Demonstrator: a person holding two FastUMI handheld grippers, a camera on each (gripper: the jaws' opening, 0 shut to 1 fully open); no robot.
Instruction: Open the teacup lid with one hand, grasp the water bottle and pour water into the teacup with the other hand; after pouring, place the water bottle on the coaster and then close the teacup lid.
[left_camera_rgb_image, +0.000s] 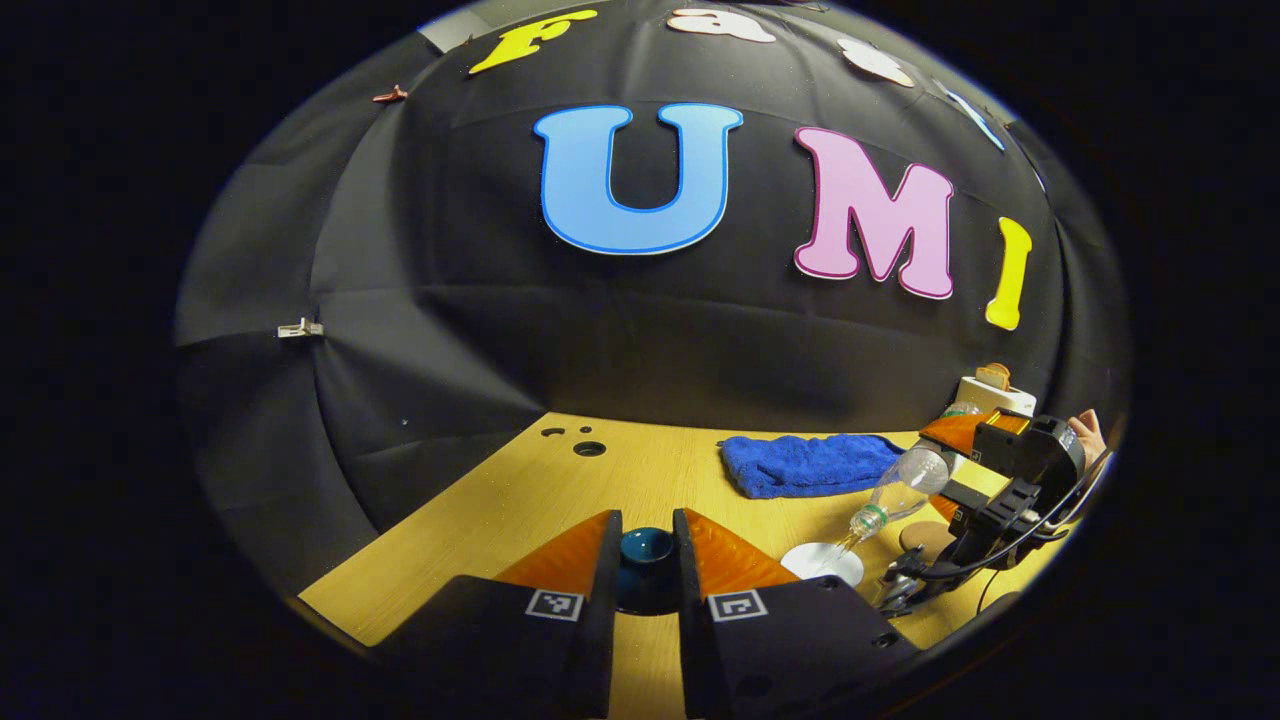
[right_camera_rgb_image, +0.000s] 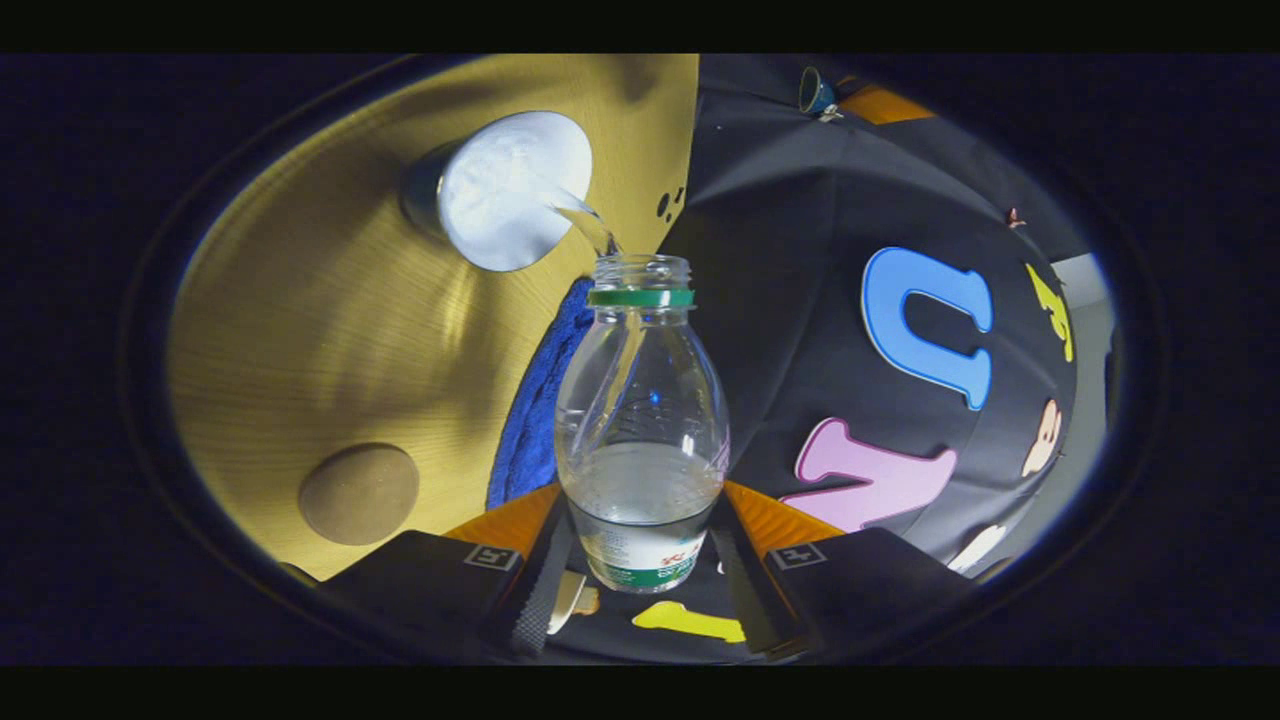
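My left gripper (left_camera_rgb_image: 647, 528) is shut on the dark teal teacup lid (left_camera_rgb_image: 645, 562), holding it up over the near left of the wooden table (left_camera_rgb_image: 560, 500). My right gripper (right_camera_rgb_image: 640, 545) is shut on a clear water bottle (right_camera_rgb_image: 640, 420) with a green neck ring, tipped mouth-down toward the teacup. A thin stream of water runs from the bottle mouth into the open white-lined teacup (right_camera_rgb_image: 510, 190). In the left gripper view the tilted bottle (left_camera_rgb_image: 900, 490) hangs above the teacup (left_camera_rgb_image: 822, 563), held by the right gripper (left_camera_rgb_image: 945, 455). A round brown coaster (right_camera_rgb_image: 358, 493) lies bare beside the cup.
A folded blue towel (left_camera_rgb_image: 808, 465) lies behind the cup near the black cloth wall. A white toaster-like object (left_camera_rgb_image: 990, 388) stands at the far right. Small round holes (left_camera_rgb_image: 588, 448) mark the table's far left. A hand (left_camera_rgb_image: 1088, 432) holds the right gripper.
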